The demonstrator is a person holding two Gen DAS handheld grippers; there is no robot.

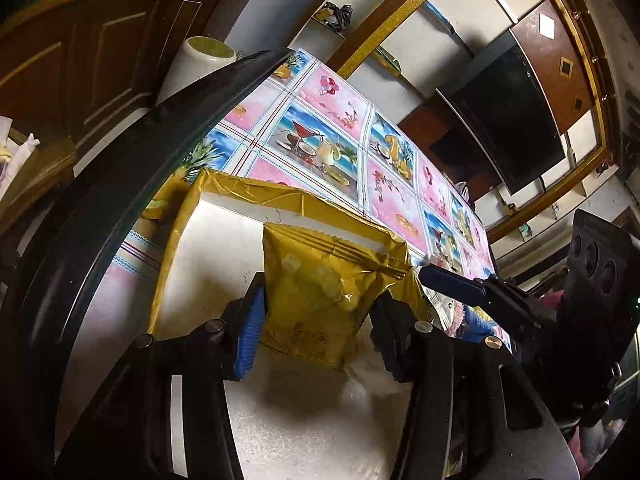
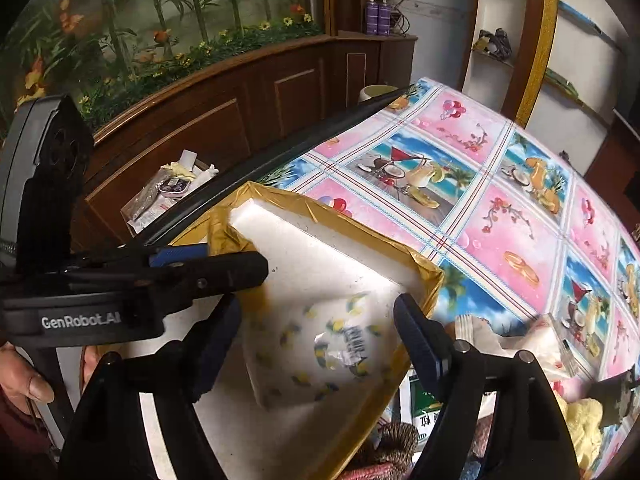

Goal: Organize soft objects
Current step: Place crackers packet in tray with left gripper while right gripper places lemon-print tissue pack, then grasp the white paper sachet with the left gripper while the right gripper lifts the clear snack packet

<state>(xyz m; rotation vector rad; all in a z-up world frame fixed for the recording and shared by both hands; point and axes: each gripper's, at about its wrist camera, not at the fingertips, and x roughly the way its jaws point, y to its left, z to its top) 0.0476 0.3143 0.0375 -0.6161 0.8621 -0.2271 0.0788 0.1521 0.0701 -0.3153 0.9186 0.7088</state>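
Note:
A white foam box (image 1: 224,240) with yellow tape on its rim stands on the table. My left gripper (image 1: 316,328) is shut on a yellow snack packet (image 1: 324,288) and holds it over the inside of the box. In the right wrist view my right gripper (image 2: 316,344) is open over the same box (image 2: 320,248). A white soft pack with yellow and blue specks (image 2: 320,348) lies between its fingers, and they do not clearly press on it. The left gripper (image 2: 224,268) shows at the left of that view, and the right gripper (image 1: 452,280) at the right of the left wrist view.
The table carries a pink and blue fruit-print cloth (image 2: 500,220). Several other soft items and packets (image 2: 520,344) lie right of the box, with a woven piece (image 2: 392,444) below. A wooden cabinet (image 2: 200,120) and a black table edge (image 1: 120,168) lie to the left.

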